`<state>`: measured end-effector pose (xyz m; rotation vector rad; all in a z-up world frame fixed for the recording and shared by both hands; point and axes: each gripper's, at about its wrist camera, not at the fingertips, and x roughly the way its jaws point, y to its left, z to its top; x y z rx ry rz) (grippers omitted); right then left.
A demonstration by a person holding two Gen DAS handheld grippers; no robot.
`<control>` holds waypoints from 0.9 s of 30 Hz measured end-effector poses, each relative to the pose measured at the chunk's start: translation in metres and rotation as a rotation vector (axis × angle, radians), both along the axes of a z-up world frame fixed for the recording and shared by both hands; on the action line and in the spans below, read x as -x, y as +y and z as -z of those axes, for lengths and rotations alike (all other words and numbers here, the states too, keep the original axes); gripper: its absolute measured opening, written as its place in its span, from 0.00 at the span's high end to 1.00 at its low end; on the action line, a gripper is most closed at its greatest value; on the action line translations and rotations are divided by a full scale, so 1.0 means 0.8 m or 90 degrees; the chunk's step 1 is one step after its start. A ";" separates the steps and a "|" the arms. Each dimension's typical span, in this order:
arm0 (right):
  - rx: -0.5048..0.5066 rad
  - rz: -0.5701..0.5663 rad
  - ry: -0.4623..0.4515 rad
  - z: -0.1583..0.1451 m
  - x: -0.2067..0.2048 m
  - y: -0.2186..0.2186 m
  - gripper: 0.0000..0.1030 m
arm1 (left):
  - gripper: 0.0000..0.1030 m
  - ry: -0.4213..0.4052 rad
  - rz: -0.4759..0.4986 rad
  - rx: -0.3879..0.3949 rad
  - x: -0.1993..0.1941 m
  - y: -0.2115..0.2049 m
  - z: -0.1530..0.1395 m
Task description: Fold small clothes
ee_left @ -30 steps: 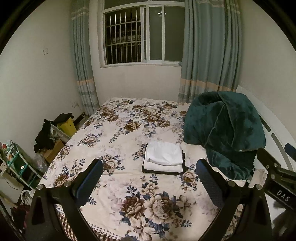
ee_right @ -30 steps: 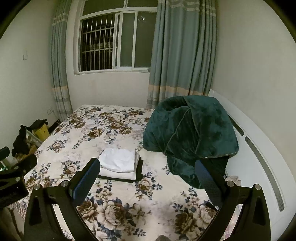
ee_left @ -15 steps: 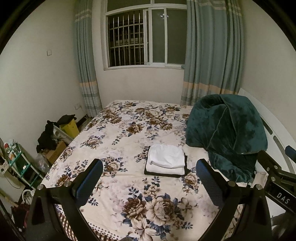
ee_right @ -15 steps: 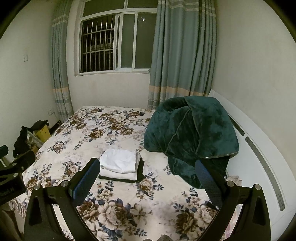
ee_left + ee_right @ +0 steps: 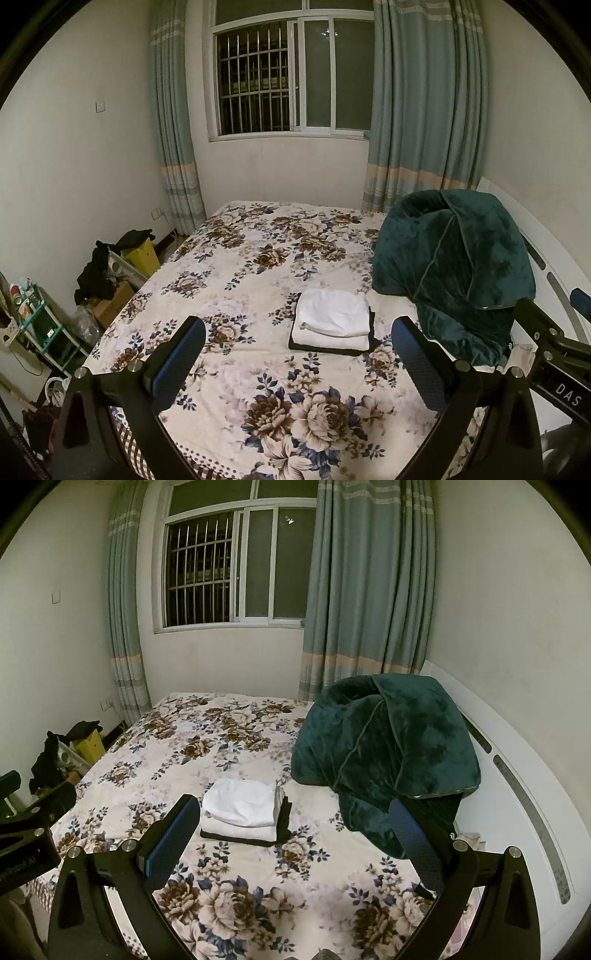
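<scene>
Both grippers hang in the air above the near end of the bed point(image 5: 236, 266), level and pointed toward the window point(image 5: 295, 74), well short of the folded clothes point(image 5: 332, 323). The left gripper point(image 5: 299, 354) sits to the left and the right gripper point(image 5: 299, 834) beside it (each shows at the edge of the other's view). Over the last second the window and far wall have slid lower in both views and the stack looks a little farther off, so both grippers have tilted up and pulled back slightly from the bed. The left gripper's blue-padded fingers point(image 5: 177, 360) are spread wide with nothing between them, touching nothing; the right gripper's fingers point(image 5: 171, 843) are just as wide apart and equally bare. The clothes lie mid-bed as a neat stack, white pieces on top of a dark one, near the dark green blanket point(image 5: 454, 266) heaped by the headboard point(image 5: 517, 794).
</scene>
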<state>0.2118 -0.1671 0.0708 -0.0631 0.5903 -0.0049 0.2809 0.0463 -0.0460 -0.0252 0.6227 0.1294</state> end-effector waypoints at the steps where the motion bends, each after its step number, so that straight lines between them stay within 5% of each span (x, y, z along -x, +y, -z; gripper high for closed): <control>1: 0.000 0.001 0.000 0.000 0.000 0.000 0.00 | 0.00 0.000 0.001 0.001 0.000 0.000 0.000; 27: -0.002 -0.010 -0.002 0.004 -0.008 0.012 0.00 | 0.00 -0.004 0.000 -0.001 -0.003 -0.001 -0.005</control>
